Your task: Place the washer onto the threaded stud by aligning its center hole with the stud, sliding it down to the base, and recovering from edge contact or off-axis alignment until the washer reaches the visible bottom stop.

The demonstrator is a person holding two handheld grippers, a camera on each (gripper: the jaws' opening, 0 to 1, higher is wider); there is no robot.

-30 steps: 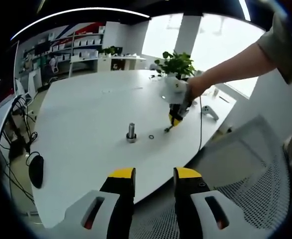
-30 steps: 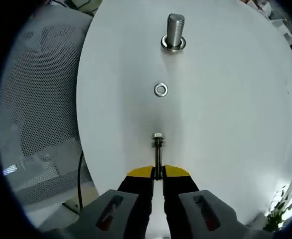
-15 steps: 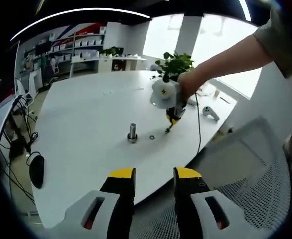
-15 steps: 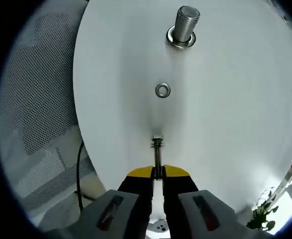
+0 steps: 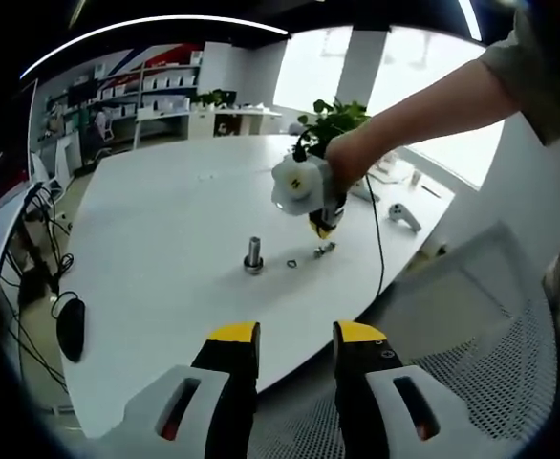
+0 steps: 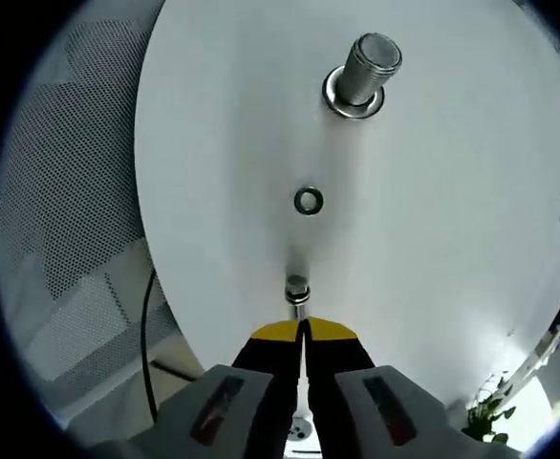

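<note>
The threaded stud (image 5: 252, 253) (image 6: 365, 70) stands upright on the white table (image 5: 165, 220), seated in a metal base ring. The washer (image 5: 290, 263) (image 6: 308, 200) lies flat on the table a short way from it. A small bolt (image 5: 324, 250) (image 6: 297, 287) rests just beyond the washer. My right gripper (image 6: 302, 330) (image 5: 319, 229), held by a hand, hovers over the bolt with its jaws shut together; the bolt's end sits right at the tips. My left gripper (image 5: 294, 337) is low, off the table's near edge, open with nothing between its fingers.
A grey mesh chair (image 5: 490, 316) (image 6: 60, 191) stands beside the table's edge. A black cable (image 5: 379, 239) (image 6: 148, 316) hangs over that edge. A potted plant (image 5: 342, 120) and a white controller (image 5: 401, 218) sit at the far side. A black mouse (image 5: 70, 327) lies left.
The right gripper has risen and moved toward the stud. Its jaws have closed fully, and the bolt that stuck out between them now lies short at the tips. The left gripper has stayed put.
</note>
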